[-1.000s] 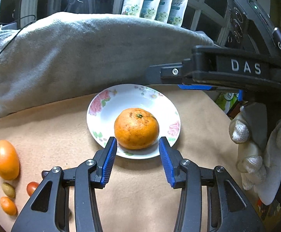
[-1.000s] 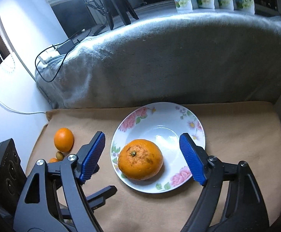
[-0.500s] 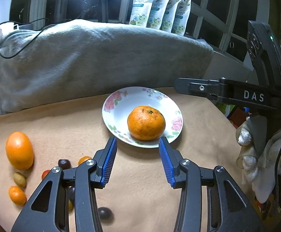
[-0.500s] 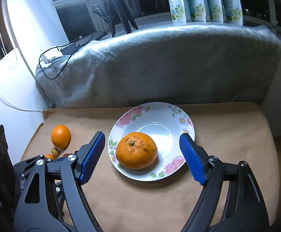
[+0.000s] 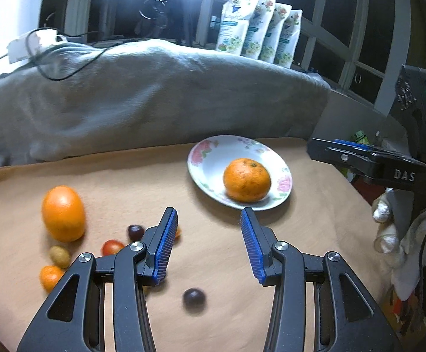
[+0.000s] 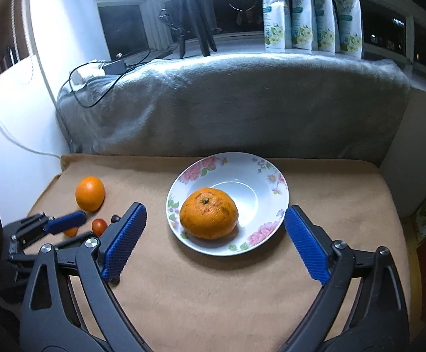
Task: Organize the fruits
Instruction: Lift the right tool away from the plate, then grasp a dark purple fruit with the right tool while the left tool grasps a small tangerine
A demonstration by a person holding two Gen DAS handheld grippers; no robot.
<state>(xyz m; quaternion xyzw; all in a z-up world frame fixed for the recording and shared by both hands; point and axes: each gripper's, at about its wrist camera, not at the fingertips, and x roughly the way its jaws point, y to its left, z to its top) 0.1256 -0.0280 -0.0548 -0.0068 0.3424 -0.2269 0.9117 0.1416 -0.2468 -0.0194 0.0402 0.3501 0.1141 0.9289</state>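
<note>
Right tongs [image 6: 214,240] newly wider; plated orange [image 6: 209,213] stem-up.

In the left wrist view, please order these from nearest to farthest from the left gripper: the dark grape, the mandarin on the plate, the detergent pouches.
From the left gripper:
1. Dark grape, on the cloth just below the fingertips.
2. Mandarin, on the flowered plate, ahead to the right.
3. Detergent pouches, on the window ledge at the back.

The plate [image 6: 271,173] is white with pink flowers and green leaves along its rim. The mandarin [image 6: 209,213] on it is orange with dark speckles. The cloth [image 6: 242,293] is tan. The blanket [image 6: 227,102] is grey. Gripper pads [image 6: 305,245] are blue and ribbed.
</note>
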